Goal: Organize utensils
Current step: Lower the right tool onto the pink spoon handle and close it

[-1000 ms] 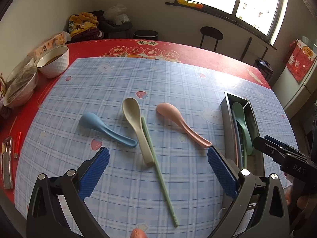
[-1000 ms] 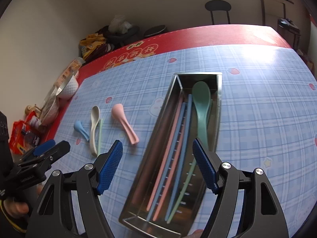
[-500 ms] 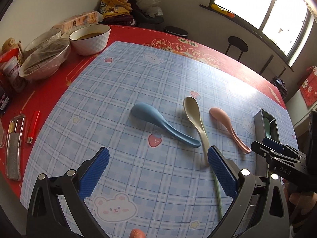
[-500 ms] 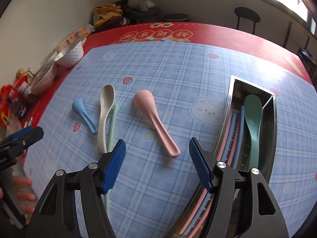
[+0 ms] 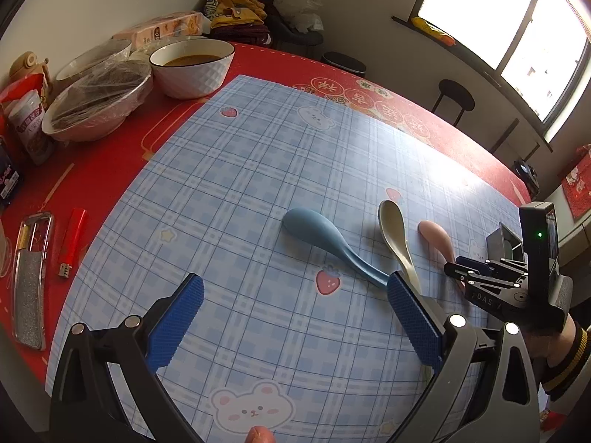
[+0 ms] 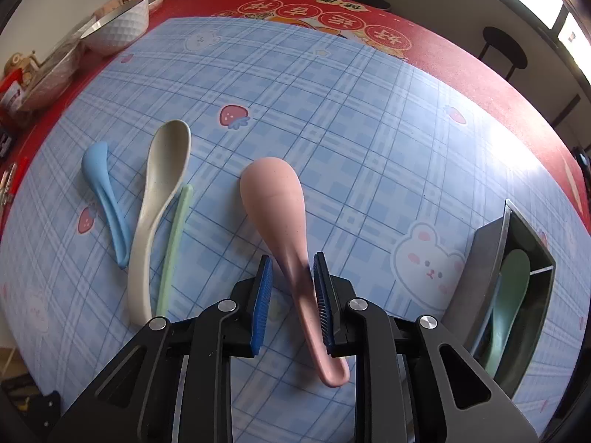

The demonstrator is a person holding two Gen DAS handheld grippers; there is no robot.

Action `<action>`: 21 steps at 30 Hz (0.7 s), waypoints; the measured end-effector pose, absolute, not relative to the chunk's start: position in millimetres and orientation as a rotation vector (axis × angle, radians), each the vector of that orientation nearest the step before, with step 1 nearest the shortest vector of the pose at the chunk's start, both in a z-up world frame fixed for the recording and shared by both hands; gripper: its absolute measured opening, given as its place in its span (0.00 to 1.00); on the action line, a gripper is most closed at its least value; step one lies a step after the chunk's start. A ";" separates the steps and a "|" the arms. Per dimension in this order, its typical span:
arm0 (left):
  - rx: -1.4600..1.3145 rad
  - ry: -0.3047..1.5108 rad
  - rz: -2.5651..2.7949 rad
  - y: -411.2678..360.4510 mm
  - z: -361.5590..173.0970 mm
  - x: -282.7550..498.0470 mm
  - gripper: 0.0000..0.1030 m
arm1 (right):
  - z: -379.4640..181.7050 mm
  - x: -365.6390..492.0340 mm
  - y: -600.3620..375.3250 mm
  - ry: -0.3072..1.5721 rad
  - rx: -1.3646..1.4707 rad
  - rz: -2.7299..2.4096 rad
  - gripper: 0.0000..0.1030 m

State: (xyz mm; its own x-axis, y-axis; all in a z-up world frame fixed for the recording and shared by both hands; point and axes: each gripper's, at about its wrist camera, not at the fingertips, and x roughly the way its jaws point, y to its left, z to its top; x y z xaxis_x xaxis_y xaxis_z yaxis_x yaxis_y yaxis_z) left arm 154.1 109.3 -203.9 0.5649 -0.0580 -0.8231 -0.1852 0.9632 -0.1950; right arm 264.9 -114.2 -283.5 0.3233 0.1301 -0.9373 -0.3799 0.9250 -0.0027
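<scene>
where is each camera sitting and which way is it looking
Left wrist: on the left tongs, looking down over the blue spoon; open pads, the right hand's cuff and the right tongs show.
Right wrist: on the right tongs, looking steeply down at the pink spoon between closing-in pads.
Both show the three spoons, the metal tray and the white bowl.

Right gripper [image 6: 291, 288] jaws just closing, nearly together; left gripper [image 5: 291, 317] spread wide

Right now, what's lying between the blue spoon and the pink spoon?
The cream spoon and a green chopstick lie between the blue spoon and the pink spoon, shown best in the right wrist view.
</scene>
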 end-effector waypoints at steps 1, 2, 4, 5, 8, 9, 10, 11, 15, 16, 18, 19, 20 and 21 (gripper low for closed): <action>-0.283 0.972 0.078 112.1 -204.2 154.4 0.94 | -283.1 265.5 -112.5 1.198 -0.244 0.337 0.22; -0.295 0.974 0.078 115.0 -204.7 154.3 0.94 | -282.9 265.5 -111.0 1.199 -0.250 0.336 0.22; -0.319 0.978 0.076 119.9 -206.1 155.0 0.94 | -282.8 266.0 -109.6 1.197 -0.263 0.330 0.22; -0.328 0.980 0.074 122.0 -206.9 155.6 0.94 | -282.6 268.0 -108.5 1.197 -0.269 0.327 0.22; -0.341 0.979 0.062 123.7 -206.9 157.0 0.94 | -283.2 269.3 -101.7 1.183 -0.318 0.317 0.22; -0.342 0.978 0.057 123.3 -206.2 157.5 0.94 | -283.5 269.0 -101.0 1.180 -0.328 0.309 0.21; -0.341 0.976 0.052 122.5 -205.4 157.9 0.94 | -283.7 268.4 -100.9 1.178 -0.333 0.302 0.21; -0.340 0.975 0.048 121.8 -204.4 158.5 0.94 | -283.7 268.3 -101.7 1.177 -0.334 0.295 0.21; -0.351 0.973 0.030 119.4 -201.5 159.3 0.94 | -284.0 269.4 -107.1 1.181 -0.294 0.282 0.21; -0.355 0.970 0.025 118.9 -200.6 159.0 0.94 | -284.1 269.2 -108.0 1.182 -0.276 0.278 0.20; -0.354 0.962 0.020 117.2 -198.1 157.8 0.94 | -284.0 268.6 -109.8 1.181 -0.237 0.275 0.17; -0.349 0.960 0.019 116.4 -197.1 157.4 0.94 | -284.2 267.2 -112.9 1.187 -0.188 0.288 0.17; -0.344 0.958 0.017 115.5 -196.1 156.4 0.94 | -284.2 265.5 -115.5 1.197 -0.141 0.292 0.16; -0.342 0.956 0.013 114.9 -195.1 155.1 0.94 | -284.0 262.5 -117.7 1.207 -0.096 0.294 0.16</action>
